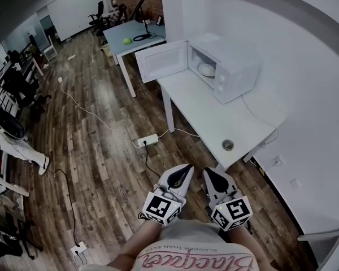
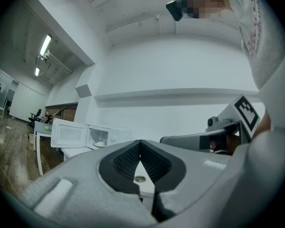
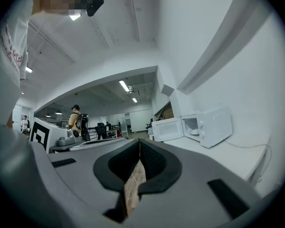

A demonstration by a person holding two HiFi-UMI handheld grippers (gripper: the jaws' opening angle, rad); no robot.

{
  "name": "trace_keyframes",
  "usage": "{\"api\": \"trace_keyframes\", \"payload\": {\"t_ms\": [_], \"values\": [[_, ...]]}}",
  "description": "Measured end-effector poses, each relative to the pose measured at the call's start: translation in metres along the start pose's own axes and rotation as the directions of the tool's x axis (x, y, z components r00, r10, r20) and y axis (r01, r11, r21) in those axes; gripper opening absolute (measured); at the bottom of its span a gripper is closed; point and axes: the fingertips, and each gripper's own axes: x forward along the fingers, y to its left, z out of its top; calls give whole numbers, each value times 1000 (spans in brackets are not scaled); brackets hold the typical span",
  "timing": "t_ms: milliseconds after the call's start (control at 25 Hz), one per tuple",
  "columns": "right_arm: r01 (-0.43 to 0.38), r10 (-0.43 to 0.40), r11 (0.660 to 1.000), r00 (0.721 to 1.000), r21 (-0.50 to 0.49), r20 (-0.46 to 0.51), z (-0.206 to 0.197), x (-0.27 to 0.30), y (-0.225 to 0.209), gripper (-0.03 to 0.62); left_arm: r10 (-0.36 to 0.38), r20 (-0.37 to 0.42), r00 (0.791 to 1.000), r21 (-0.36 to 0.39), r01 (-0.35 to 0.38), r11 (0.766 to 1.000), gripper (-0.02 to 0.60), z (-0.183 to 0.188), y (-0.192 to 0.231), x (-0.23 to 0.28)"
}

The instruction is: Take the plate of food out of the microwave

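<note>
Plate of food [image 1: 206,69] in the open microwave [image 1: 237,75], far on a white table [image 1: 209,123]; your left gripper [image 1: 185,169] and right gripper [image 1: 210,174] closed, empty.

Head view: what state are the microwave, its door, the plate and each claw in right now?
microwave: standing on the white table, cavity exposed.
microwave door: swung wide open.
plate of food: inside the microwave, not yet taken out.
left claw: shut, empty, short of the table.
right claw: shut, empty, short of the table.
</note>
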Motion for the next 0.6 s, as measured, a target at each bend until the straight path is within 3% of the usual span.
{"api": "trace_keyframes", "payload": {"t_ms": [600], "values": [[88, -88, 996, 996, -2, -13, -5, 93, 20, 12, -37, 26, 999, -7, 37, 999, 5, 15, 105, -1]]}}
